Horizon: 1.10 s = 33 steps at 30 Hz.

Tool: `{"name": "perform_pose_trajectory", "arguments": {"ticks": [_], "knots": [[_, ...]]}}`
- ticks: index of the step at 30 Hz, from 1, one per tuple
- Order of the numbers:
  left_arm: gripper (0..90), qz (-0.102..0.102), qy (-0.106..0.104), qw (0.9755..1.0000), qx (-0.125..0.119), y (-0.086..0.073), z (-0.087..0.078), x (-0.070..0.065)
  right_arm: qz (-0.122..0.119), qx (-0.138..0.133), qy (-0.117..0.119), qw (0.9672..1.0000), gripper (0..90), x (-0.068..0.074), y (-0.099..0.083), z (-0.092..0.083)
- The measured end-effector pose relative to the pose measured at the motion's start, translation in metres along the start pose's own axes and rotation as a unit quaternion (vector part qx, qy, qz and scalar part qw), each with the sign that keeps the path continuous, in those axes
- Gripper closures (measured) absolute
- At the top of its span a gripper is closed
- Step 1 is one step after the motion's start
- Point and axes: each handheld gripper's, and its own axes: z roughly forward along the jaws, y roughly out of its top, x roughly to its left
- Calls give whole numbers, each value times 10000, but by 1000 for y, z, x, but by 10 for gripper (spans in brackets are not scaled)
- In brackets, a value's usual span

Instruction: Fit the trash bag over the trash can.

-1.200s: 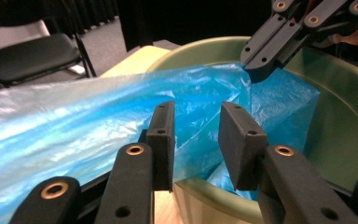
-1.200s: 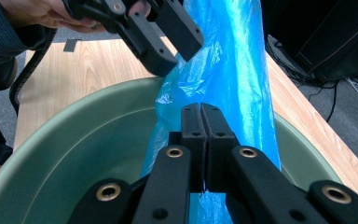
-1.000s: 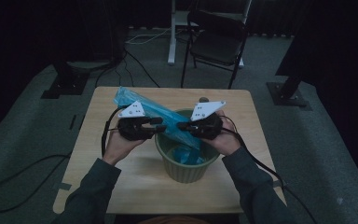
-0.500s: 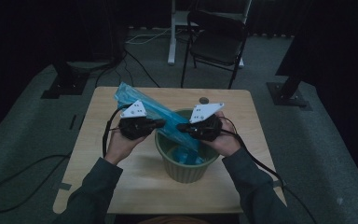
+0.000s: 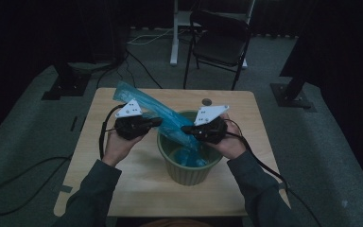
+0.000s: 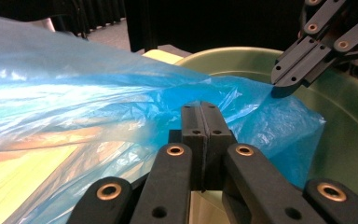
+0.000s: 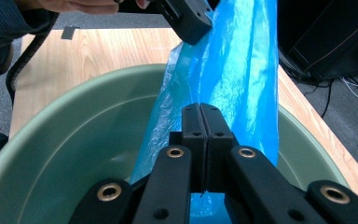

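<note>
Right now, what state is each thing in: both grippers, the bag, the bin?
left gripper: shut on the blue bag's edge, jaws just closed.
right gripper: shut on the blue bag.
blue bag: stretched between grippers, lower end inside the bin.
green bin: upright on the table.

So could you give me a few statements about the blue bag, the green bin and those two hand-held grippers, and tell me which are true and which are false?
1. The blue plastic bag hangs partly inside the green bin. True.
2. The left hand-held gripper is wide open. False: its jaws are shut on the bag.
3. The right hand-held gripper is pinching the bag over the bin. True.
4. The bin sits on the floor. False: it stands on the wooden table.
5. A folding chair stands beyond the table. True.
</note>
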Motion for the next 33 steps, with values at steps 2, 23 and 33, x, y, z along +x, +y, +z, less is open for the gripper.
{"name": "perform_pose_trajectory", "arguments": {"ticks": [2, 23, 33], "knots": [[900, -28, -10, 10000, -6, 0, 1, 0, 17, 8, -7, 10000, 898, 0, -2, 0], [898, -125, -31, 9999, -80, 9, -2, -2, -91, 45, 18, 9999, 900, 3, 0, 2], [826, -133, -213, 9996, -144, 7, -4, -2, -67, 25, -42, 10000, 899, 2, -3, -2]]}}
